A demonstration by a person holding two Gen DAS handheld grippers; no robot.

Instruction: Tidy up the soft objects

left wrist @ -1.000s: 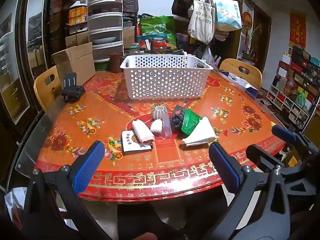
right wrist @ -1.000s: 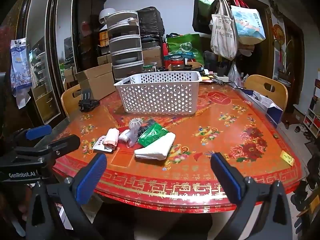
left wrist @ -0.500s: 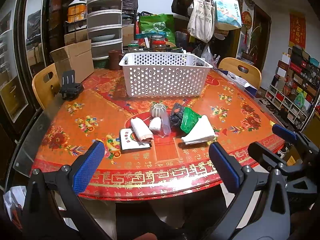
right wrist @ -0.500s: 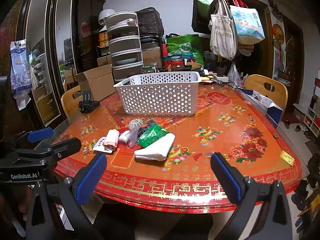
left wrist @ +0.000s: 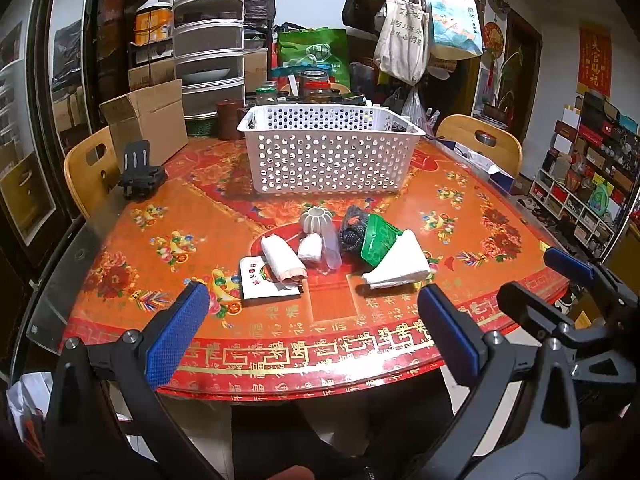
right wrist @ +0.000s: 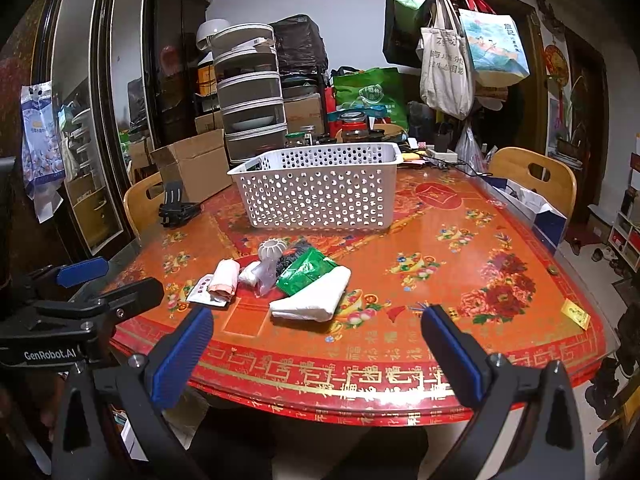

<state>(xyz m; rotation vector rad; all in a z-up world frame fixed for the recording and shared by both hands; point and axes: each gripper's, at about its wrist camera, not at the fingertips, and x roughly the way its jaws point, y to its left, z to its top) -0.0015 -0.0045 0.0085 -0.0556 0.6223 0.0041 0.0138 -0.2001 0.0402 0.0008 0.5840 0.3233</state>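
Observation:
A cluster of small items lies mid-table: a rolled white-pink cloth (left wrist: 282,258) on a flat white packet (left wrist: 264,282), a small white bundle (left wrist: 310,248), a ribbed white round object (left wrist: 316,219), a dark scrubber (left wrist: 352,230), a green packet (left wrist: 378,240) and a folded white cloth (left wrist: 398,266). The folded cloth also shows in the right wrist view (right wrist: 312,296). A white perforated basket (left wrist: 332,148) stands behind them. My left gripper (left wrist: 312,332) and right gripper (right wrist: 320,352) are both open and empty, at the table's near edge, short of the items.
The red patterned table (left wrist: 160,208) has a glass top. A black clip stand (left wrist: 138,174), a cardboard box (left wrist: 148,124), stacked drawers (left wrist: 210,52) and jars crowd the far side. Wooden chairs (left wrist: 480,144) stand left and right. Bags hang behind.
Both grippers have drifted slightly up and forward toward the table. The items have not moved. Both stay open.

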